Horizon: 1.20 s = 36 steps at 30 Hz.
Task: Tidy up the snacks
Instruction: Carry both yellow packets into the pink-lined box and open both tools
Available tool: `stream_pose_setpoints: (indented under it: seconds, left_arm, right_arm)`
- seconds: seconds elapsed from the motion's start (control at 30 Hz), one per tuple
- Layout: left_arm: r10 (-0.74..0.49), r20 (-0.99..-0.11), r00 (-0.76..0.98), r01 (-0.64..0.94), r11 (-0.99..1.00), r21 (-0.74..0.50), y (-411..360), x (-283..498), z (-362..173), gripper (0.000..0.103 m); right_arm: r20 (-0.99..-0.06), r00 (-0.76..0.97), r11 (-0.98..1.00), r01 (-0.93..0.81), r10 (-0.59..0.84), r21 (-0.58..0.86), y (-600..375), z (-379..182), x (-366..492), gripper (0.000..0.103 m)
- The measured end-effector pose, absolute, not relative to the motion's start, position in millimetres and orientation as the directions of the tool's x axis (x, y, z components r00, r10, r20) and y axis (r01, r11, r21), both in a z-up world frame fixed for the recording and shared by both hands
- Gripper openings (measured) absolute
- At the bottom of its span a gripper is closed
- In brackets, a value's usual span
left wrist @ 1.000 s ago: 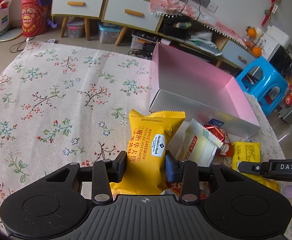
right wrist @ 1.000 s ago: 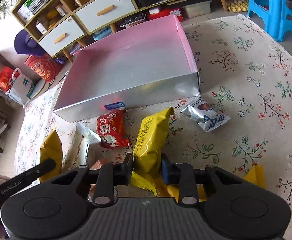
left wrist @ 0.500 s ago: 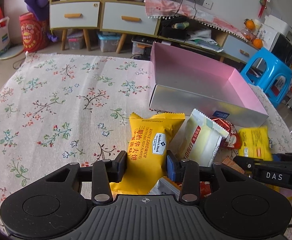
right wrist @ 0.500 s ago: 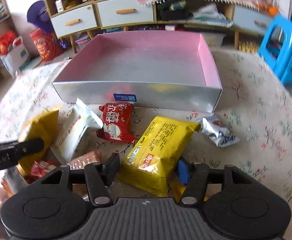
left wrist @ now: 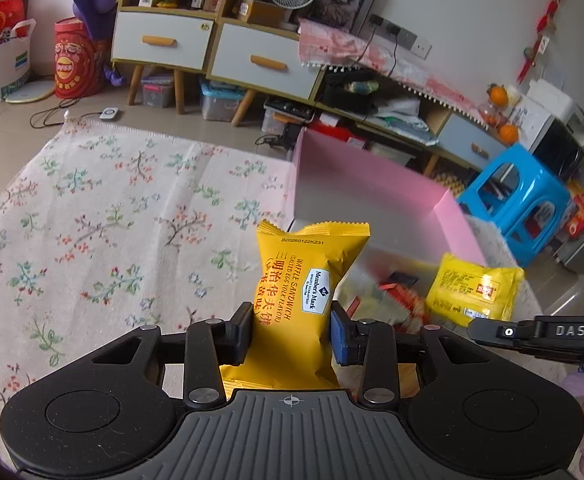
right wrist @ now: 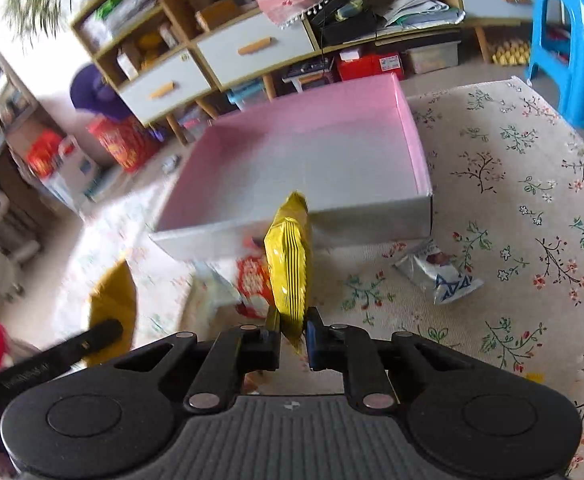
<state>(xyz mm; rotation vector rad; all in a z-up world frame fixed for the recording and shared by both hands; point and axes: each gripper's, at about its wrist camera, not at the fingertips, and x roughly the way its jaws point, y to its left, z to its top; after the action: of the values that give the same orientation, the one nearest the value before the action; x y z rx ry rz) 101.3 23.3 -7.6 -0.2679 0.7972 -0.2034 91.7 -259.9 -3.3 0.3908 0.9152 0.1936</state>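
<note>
My left gripper (left wrist: 290, 334) was clamped on both sides of an orange packet (left wrist: 300, 300) reading "Member's Mark", "WAFFLE SANDWICH", "SALTED EGG YOLK FLAVOR" and code B20260122K231, held upright above the floral cloth (left wrist: 92, 220). My right gripper (right wrist: 293, 338) had its jaws pinched nearly together on the crimped edge of a yellow snack bag (right wrist: 290, 264), lifted edge-on in front of the pink box (right wrist: 312, 152). Further out, a silver-blue packet (right wrist: 438, 272) lay on the cloth by the box's near corner, its print unreadable.
</note>
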Motion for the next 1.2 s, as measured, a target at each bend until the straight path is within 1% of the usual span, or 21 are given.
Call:
stream_pose_setpoints:
  seconds: [0.1, 0.27, 0.5, 0.57, 0.67, 0.8, 0.87, 0.93, 0.97, 1.0, 1.03, 1.07, 1.1, 1.17, 1.2]
  left_arm:
    - [-0.280, -0.663, 0.695, 0.084, 0.946, -0.312, 19, 108, 2, 0.036]
    - [-0.295, -0.661, 0.690, 0.096, 0.942, -0.320, 0, 134, 12, 0.036]
    - [-0.303, -0.666, 0.681, 0.082, 0.936, -0.342, -37, 181, 6, 0.036]
    - [-0.291, -0.668, 0.685, 0.079, 0.941, -0.329, -47, 193, 2, 0.036]
    - [-0.268, -0.677, 0.686, 0.074, 0.951, -0.301, -61, 207, -4, 0.036]
    - [-0.228, -0.676, 0.701, 0.085, 0.968, -0.238, -76, 219, -7, 0.036]
    - [-0.208, -0.675, 0.708, 0.092, 0.975, -0.203, -81, 225, -8, 0.037]
    - [-0.194, -0.687, 0.701, 0.097, 0.979, -0.178, -84, 231, -12, 0.038]
    - [-0.192, -0.700, 0.688, 0.101, 0.980, -0.170, -85, 235, -15, 0.041]
    - [-0.183, -0.712, 0.678, 0.098, 0.982, -0.159, -85, 237, -19, 0.043]
    - [-0.168, -0.719, 0.675, 0.091, 0.985, -0.145, -85, 237, -21, 0.050]
    - [-0.161, -0.721, 0.674, 0.093, 0.987, -0.133, -85, 237, -24, 0.057]
    - [-0.151, -0.721, 0.676, 0.096, 0.989, -0.116, -84, 235, -25, 0.059]
    - [-0.122, -0.727, 0.676, 0.098, 0.992, -0.076, -83, 231, -28, 0.059]
    - [-0.122, -0.729, 0.674, 0.098, 0.992, -0.076, -81, 228, -28, 0.059]
  right_arm:
    - [-0.692, 0.619, 0.882, -0.004, 0.372, 0.471, -272, 6, 92, 0.001]
    - [-0.642, 0.662, 0.859, -0.007, 0.388, 0.512, -285, 17, 97, 0.000]
    - [-0.598, 0.699, 0.811, 0.044, 0.392, 0.583, -311, 8, 119, 0.000]
    - [-0.585, 0.709, 0.795, 0.057, 0.394, 0.604, -318, 2, 127, 0.000]
    - [-0.590, 0.706, 0.775, 0.092, 0.392, 0.625, -327, -7, 136, 0.000]
    - [-0.588, 0.699, 0.735, 0.133, 0.406, 0.665, -341, -16, 138, 0.000]
    - [-0.594, 0.699, 0.737, 0.142, 0.398, 0.661, -345, -16, 139, 0.000]
    - [-0.601, 0.698, 0.739, 0.153, 0.389, 0.656, -347, -16, 138, 0.003]
    - [-0.603, 0.697, 0.735, 0.161, 0.387, 0.658, -348, -15, 137, 0.004]
    - [-0.607, 0.695, 0.732, 0.171, 0.385, 0.660, -351, -18, 138, 0.008]
    - [-0.610, 0.694, 0.729, 0.179, 0.382, 0.660, -352, -19, 138, 0.013]
    - [-0.614, 0.693, 0.728, 0.186, 0.379, 0.659, -353, -19, 138, 0.016]
    - [-0.617, 0.692, 0.729, 0.190, 0.376, 0.658, -353, -20, 138, 0.022]
    - [-0.617, 0.692, 0.729, 0.192, 0.375, 0.657, -353, -20, 137, 0.024]
    - [-0.617, 0.691, 0.728, 0.190, 0.377, 0.658, -353, -19, 137, 0.025]
